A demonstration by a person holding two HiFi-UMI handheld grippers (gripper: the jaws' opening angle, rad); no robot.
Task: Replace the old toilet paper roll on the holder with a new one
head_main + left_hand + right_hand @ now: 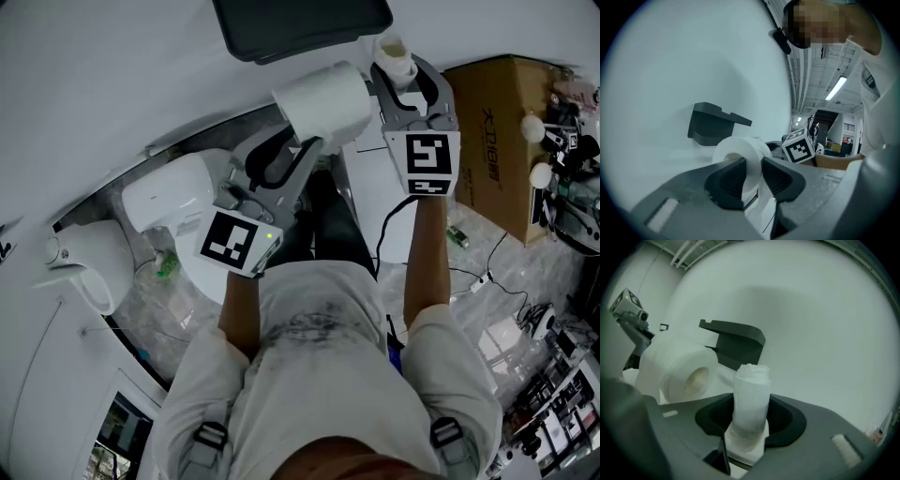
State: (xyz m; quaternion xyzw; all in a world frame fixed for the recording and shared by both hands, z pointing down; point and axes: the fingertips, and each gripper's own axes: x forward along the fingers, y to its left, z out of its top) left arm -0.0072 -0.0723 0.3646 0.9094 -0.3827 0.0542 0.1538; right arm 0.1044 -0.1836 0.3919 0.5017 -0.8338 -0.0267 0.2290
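A full white toilet paper roll is up near the wall, just below the dark holder. My left gripper is shut on it, pinching the roll's wall between its pads; the holder shows empty behind. My right gripper is shut on a thin, nearly used-up roll, which stands upright between its jaws. In the right gripper view the full roll hangs to the left of the holder. The two rolls are side by side and apart.
A white toilet stands below left of the grippers, and another white fixture is further left. A cardboard box sits at the right, with cables and clutter on the marble floor beyond it.
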